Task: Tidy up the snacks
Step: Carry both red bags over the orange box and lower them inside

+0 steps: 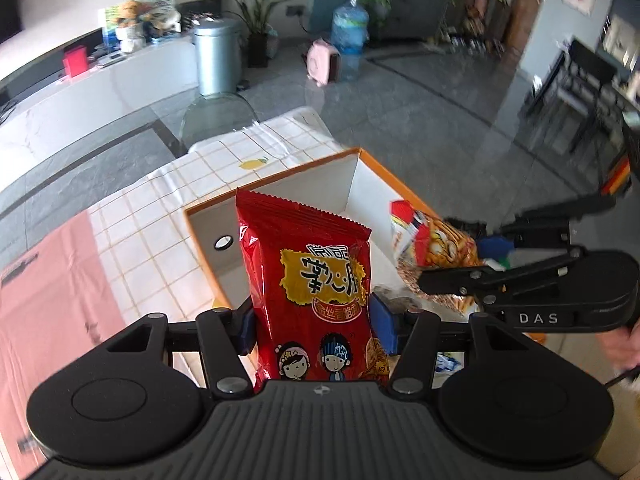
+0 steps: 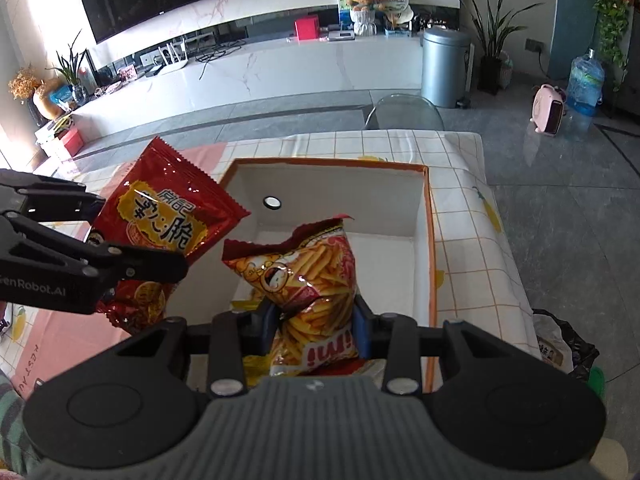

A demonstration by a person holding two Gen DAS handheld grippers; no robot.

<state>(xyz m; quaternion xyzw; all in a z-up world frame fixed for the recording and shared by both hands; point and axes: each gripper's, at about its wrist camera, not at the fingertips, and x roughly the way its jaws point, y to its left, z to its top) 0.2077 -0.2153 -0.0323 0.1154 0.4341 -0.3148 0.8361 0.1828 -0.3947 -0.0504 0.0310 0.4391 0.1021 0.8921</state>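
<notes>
My left gripper [image 1: 316,320] is clamped on the red snack bag [image 1: 312,280], held above the near-left edge of the box [image 1: 208,248] on the bench [image 1: 160,200]. My right gripper [image 2: 316,320] pinches the fries bag [image 2: 312,280] over the box's open middle. I'd judge we're early: both bags are still airborne, the box floor looks almost bare, and another packet [image 2: 552,354] waits beside the box.

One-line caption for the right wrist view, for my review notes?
Right gripper holds a fries snack bag over the orange-rimmed box; left gripper brings a red snack bag.
</notes>
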